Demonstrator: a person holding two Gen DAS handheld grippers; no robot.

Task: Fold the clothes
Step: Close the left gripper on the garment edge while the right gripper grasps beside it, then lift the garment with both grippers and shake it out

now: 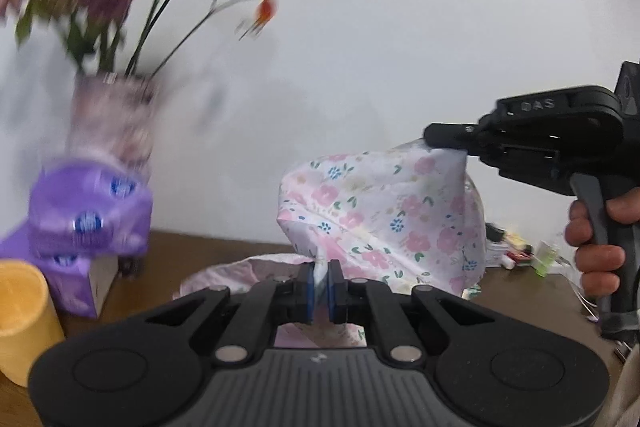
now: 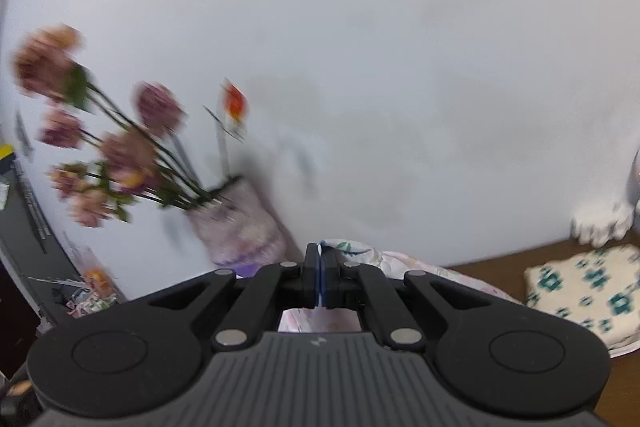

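- Flower vase stood left of the floral garment, purple packs below the vase, folded cloth right of the garment.
- Garment hung above the table.
- Left gripper was clamped on the garment's lower fold.
- Right gripper pinched its top edge.

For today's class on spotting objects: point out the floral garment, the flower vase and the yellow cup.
floral garment (image 1: 384, 203), left wrist view, middle of the lifted cloth.
flower vase (image 1: 114, 119), left wrist view, blurred patterned body.
yellow cup (image 1: 22, 319), left wrist view, outer wall.
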